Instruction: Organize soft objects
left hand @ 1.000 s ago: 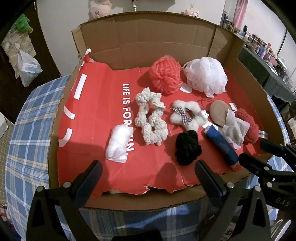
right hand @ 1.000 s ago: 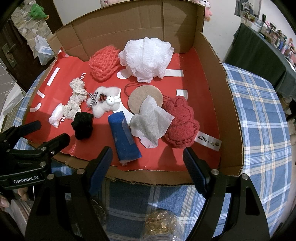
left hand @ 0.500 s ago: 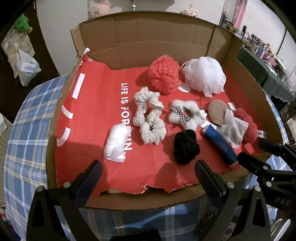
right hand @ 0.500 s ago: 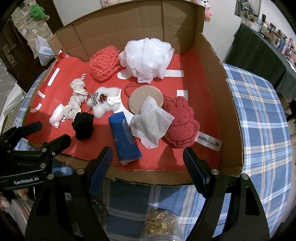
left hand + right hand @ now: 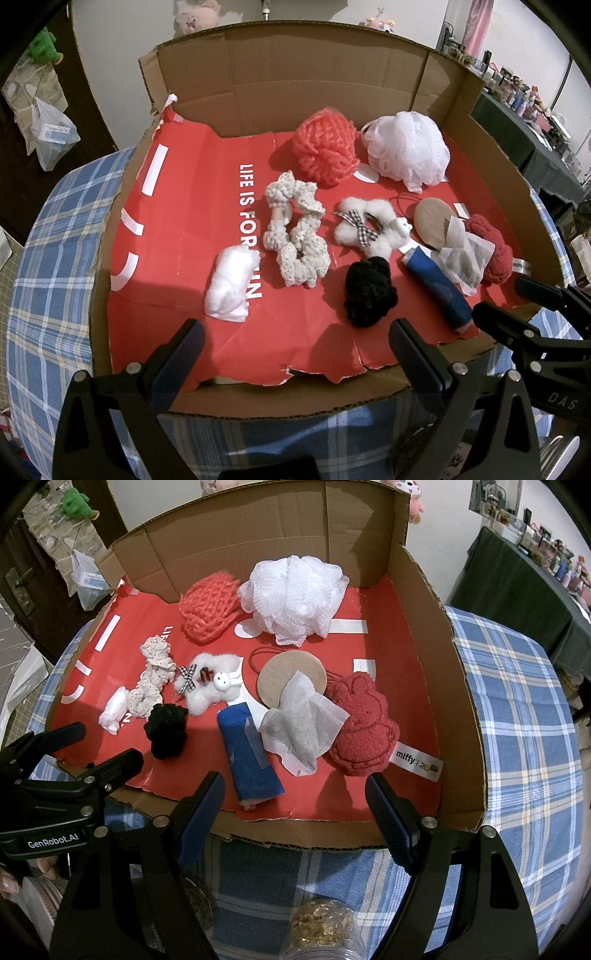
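Note:
Soft items lie in a shallow cardboard box (image 5: 280,85) lined with red paper. A coral knitted ball (image 5: 327,147) and a white mesh pouf (image 5: 406,151) sit at the back. In the middle lie a cream scrunchie (image 5: 295,240), a white fluffy clip with a checked bow (image 5: 365,229), a black scrunchie (image 5: 369,291) and a white wad (image 5: 232,284). To the right are a blue roll (image 5: 249,753), a mesh sachet (image 5: 303,723), a tan round pad (image 5: 280,675) and a red plush rabbit (image 5: 364,727). My left gripper (image 5: 293,349) and right gripper (image 5: 295,801) hover open and empty over the near edge.
The box stands on a blue plaid tablecloth (image 5: 517,716). A clear jar with gold pieces (image 5: 321,934) sits just below my right gripper. The box walls (image 5: 436,635) rise at the back and right. A dark table with small bottles (image 5: 535,565) stands far right.

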`<control>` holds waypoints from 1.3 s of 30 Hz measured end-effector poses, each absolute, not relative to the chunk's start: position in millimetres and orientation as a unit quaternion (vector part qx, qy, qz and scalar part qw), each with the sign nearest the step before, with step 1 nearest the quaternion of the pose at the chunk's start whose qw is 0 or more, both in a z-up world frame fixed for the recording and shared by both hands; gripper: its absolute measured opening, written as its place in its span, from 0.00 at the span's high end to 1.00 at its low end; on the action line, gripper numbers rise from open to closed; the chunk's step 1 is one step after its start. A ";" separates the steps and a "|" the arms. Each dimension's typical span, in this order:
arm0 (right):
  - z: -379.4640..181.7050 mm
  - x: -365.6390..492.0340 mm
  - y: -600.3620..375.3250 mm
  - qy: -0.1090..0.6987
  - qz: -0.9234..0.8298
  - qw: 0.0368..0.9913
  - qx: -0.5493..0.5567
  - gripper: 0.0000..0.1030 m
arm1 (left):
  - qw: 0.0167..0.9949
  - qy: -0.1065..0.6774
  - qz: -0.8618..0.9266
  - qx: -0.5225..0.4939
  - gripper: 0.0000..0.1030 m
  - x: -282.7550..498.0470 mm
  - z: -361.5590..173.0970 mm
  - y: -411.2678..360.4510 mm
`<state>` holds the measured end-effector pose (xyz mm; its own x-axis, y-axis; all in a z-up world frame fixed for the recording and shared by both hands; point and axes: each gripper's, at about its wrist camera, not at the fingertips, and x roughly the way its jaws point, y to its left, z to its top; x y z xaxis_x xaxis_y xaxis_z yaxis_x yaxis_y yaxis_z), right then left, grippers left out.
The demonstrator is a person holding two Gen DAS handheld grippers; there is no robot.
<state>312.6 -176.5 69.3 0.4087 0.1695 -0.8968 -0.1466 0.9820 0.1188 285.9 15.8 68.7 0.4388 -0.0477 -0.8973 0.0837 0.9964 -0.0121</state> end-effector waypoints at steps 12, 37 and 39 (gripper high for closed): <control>68.8 312.2 -176.6 0.535 0.094 0.840 0.011 0.24 | 0.849 0.527 -0.038 0.014 0.01 285.4 68.1 15.7; 169.2 228.7 -212.6 0.399 0.079 0.913 0.026 0.18 | 0.916 0.400 -0.014 -0.026 0.00 214.0 156.9 72.0; 177.4 202.0 -212.2 0.373 0.087 0.924 0.019 0.08 | 0.924 0.382 -0.013 -0.028 0.00 195.9 165.4 77.6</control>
<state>202.0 -212.2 177.4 0.7069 0.1748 -0.6854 -0.1459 0.9842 0.1005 195.9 77.6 165.4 0.7078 -0.0460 -0.7049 0.0034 0.9981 -0.0617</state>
